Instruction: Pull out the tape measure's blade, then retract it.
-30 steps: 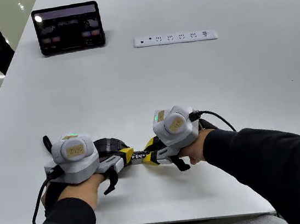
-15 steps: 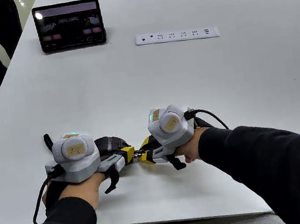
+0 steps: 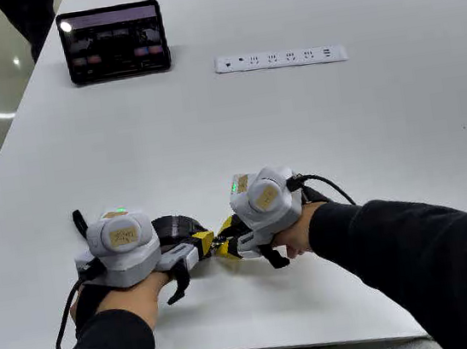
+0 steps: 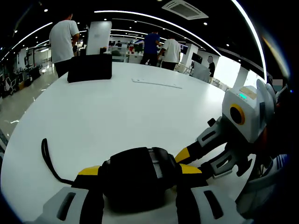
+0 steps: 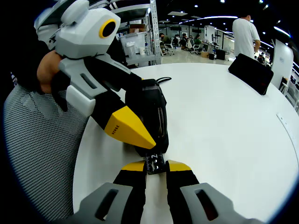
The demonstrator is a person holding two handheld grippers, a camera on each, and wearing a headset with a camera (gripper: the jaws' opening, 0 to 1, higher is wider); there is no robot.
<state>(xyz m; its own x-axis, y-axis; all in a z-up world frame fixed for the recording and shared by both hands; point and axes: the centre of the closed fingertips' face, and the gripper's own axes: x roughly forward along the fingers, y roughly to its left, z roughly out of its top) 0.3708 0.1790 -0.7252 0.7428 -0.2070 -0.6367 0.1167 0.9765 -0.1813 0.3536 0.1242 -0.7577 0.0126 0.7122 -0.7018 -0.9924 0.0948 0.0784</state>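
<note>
Tape measure [image 3: 176, 228] held between two grippers at the near edge of a white table [image 3: 314, 129].
Head view: the left gripper [image 3: 201, 241] grips the black case and the right gripper [image 3: 224, 246] meets it tip to tip; a tablet [image 3: 113, 41] and a power strip [image 3: 280, 59] lie far back. Left gripper view: its jaws clasp the case [image 4: 138, 179] on both sides, low over the table. Right gripper view: its jaws are pinched narrow on the blade [image 5: 154, 163], which is barely out of the case.

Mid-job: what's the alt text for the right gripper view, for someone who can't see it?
The right gripper, yellow-tipped, is shut on the short exposed end of the tape blade, close to the black tape measure case. The left gripper clamps that case from the left, on a white table.
</note>
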